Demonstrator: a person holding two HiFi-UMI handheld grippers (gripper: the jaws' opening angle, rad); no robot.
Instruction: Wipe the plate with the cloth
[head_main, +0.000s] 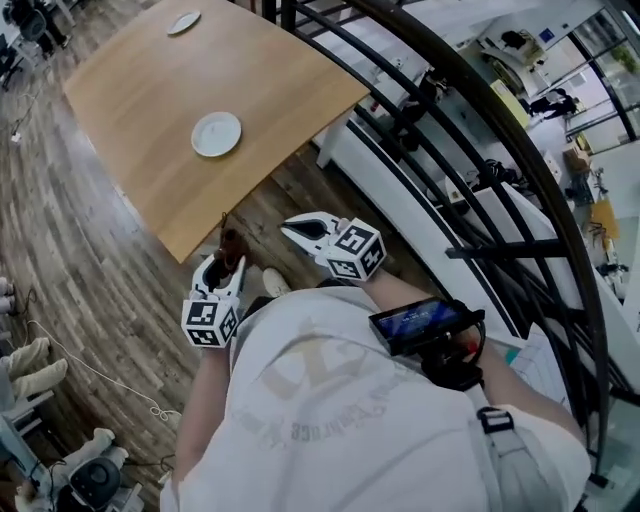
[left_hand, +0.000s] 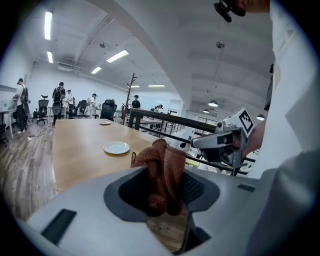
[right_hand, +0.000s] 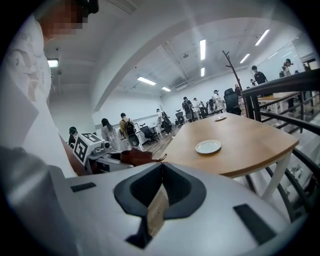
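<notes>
2 grippers held close to the person's torso, short of the table edge, both over the wood floor (head_main: 80, 270). L side: left gripper (head_main: 228, 268) is clamped on the cloth (left_hand: 161, 172), which is rust-brown, bunched, and sticks up out of the jaws w/o touching anything else. Ahead of it is the table (head_main: 140, 90), light wood w/ a curved near edge. On it the plate (head_main: 216, 134) lies flat, white, near that edge and well apart from the cloth and both grippers. A 2nd plate (head_main: 183, 22) sits at the far end of the same table. R of that: right gripper (head_main: 293, 230) has its jaws nearly together, only a thin slit, nothing between them. Its tips are near the left gripper's, not touching. Far R: black railing (head_main: 470, 140) curves past the person's right side. Bg: people (left_hand: 60, 97) + office chairs (left_hand: 107, 109) at the far end of the room, too small for detail.
</notes>
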